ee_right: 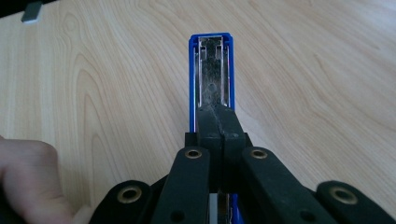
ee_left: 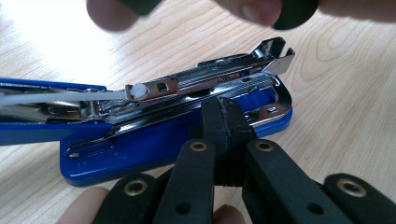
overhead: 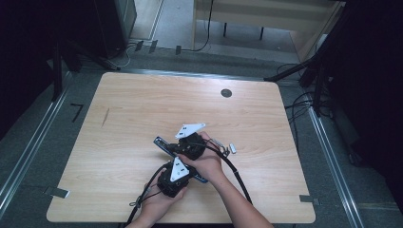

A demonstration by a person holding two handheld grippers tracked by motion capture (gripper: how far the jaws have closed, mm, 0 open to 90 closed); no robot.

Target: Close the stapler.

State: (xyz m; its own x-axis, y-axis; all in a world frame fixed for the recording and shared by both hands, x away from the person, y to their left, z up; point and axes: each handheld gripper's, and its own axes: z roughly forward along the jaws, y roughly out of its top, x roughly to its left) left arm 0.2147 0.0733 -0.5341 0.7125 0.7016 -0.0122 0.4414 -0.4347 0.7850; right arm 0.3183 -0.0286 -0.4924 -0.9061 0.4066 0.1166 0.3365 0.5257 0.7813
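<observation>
A blue stapler (ee_left: 140,154) lies opened out on the wooden table, its metal staple channel (ee_left: 205,81) bare. In the high view the stapler (overhead: 160,142) runs slantwise under both hands. My left gripper (ee_left: 226,112) is shut, its joined tips resting against the stapler's base beside the channel; it sits near the table's front (overhead: 185,167). My right gripper (ee_right: 218,120) is shut too, with its tips down on the inner metal face of the flipped-open arm (ee_right: 212,70). In the high view that gripper (overhead: 175,148) is just beyond the left one. Nothing shows between either pair of jaws.
A small strip of staples (overhead: 233,148) and a thin metal piece (overhead: 217,141) lie right of the hands. A round cable hole (overhead: 226,93) sits near the table's far edge. Tape tabs mark the front corners (overhead: 57,192). Cables trail off the front edge.
</observation>
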